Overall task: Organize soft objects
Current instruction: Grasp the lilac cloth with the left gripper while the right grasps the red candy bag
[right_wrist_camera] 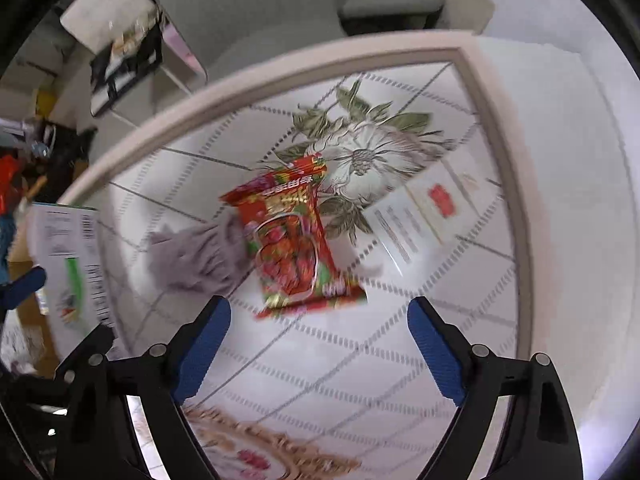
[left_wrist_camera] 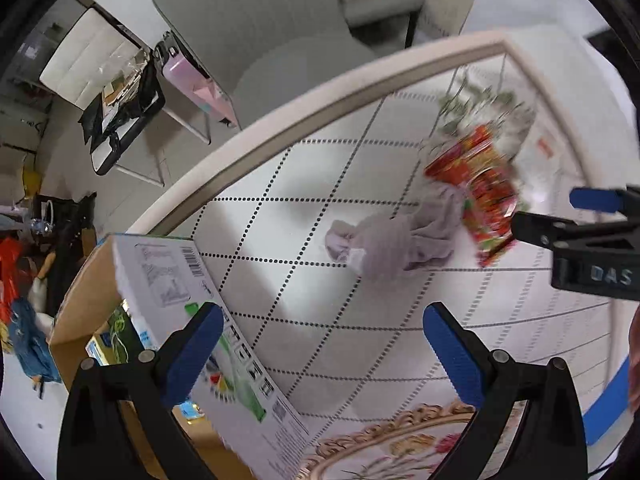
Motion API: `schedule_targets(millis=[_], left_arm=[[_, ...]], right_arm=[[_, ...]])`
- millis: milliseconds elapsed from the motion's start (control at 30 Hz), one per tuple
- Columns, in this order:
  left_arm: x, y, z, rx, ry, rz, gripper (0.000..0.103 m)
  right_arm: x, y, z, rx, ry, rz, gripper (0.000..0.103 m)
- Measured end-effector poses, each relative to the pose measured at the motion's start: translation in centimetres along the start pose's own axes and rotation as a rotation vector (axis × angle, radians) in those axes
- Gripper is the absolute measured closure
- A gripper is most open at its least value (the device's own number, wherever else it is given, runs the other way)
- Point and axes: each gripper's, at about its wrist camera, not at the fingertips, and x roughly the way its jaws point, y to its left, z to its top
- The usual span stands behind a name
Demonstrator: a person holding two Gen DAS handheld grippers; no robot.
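Both the left gripper (left_wrist_camera: 322, 340) and right gripper (right_wrist_camera: 320, 340) have fingers wide apart and empty above the red snack bag (right_wrist_camera: 294, 240) touching the grey cloth (right_wrist_camera: 196, 258) on the bench (right_wrist_camera: 400, 340).

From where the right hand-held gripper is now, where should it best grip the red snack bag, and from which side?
Probably from above, at the flat sealed bottom edge of the red snack bag, nearest the open right hand-held gripper. The bag lies flat, its far side touching the grey cloth, so that edge stays clear.

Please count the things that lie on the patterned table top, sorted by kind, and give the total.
Red snack bag: 1
Lilac cloth: 1
White printed card: 1
Cardboard box at the table's edge: 1
Total: 4
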Motion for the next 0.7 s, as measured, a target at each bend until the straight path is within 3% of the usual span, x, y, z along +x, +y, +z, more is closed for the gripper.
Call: schedule_targets(millis=[133, 267, 367, 500, 567, 633, 700], left_arm=[[1.5, -1.4, 0.4, 0.074, 0.016, 0.021, 0.001], [2.4, -4.3, 0.8, 0.248, 0.021, 0.049, 0.001], [3.3, -6.7, 1.3, 0.364, 0.043, 0.041, 0.001], [5.9, -9.1, 2.4, 0.448, 0.083, 0.072, 0.002], [6.9, -10.0, 2.7, 0.472, 0.095, 0.084, 0.019], [8.0, -10.0, 3.2, 0.420, 0.173, 0.031, 0.054], [8.1, -8.8, 4.0, 0.274, 0.233, -0.083, 0.055]], right_arm=[[4.0, 1.7, 1.3, -0.067, 0.045, 0.003, 0.018], [5.6, 1.7, 1.7, -0.077, 0.074, -0.033, 0.047], [5.6, -0.7, 1.5, 0.003, 0.110, 0.016, 0.048], [5.8, -3.2, 0.7, 0.040, 0.122, 0.005, 0.048], [5.9, -4.0, 0.4, 0.056, 0.134, -0.001, 0.048], [6.0, -4.6, 0.2, 0.077, 0.134, 0.012, 0.047], [6.1, -4.8, 0.2, 0.094, 0.132, 0.021, 0.047]])
